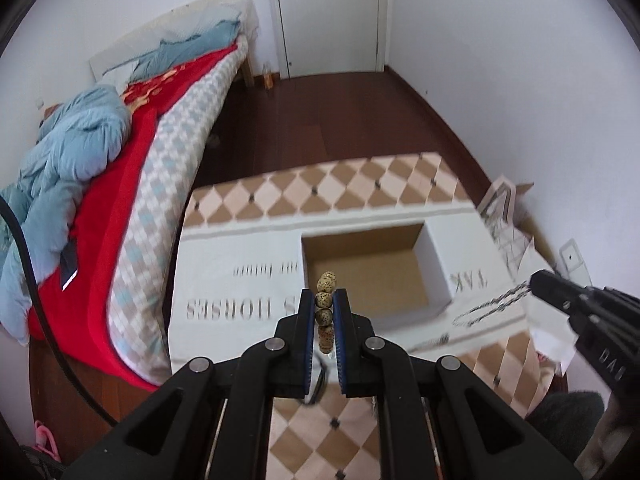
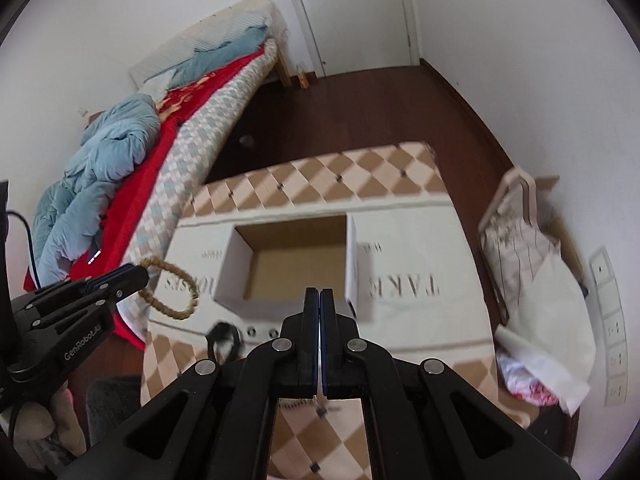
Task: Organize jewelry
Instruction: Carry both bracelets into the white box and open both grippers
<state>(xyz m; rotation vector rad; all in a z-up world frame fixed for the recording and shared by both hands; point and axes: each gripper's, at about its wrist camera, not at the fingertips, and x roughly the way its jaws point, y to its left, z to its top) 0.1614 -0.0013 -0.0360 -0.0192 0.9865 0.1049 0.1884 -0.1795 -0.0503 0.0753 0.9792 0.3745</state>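
Carrying jewelry to the box (image 1: 368, 276).

My left gripper (image 1: 325, 308) pinches the bead bracelet (image 1: 326, 300), right gripper (image 2: 320, 304) the chain (image 1: 492, 304); I'd centre over the opening before releasing.

"TAKE", seemingly "HORSES" on cloth (image 2: 420, 308); "GenRobot.AI" on left hand-held gripper (image 2: 132, 276).

Both wrist views high, tilted down, sharing open box (image 1: 372, 276).

We saw a tan, speckled beaded bracelet (image 1: 327, 300), a brown-lined white box (image 1: 372, 276) on a tan-and-cream diamond-patterned cloth (image 1: 360, 184) (grey lettering on its white band), and at far left a red blanket (image 1: 120, 168) under a pale blue duvet (image 1: 72, 148).
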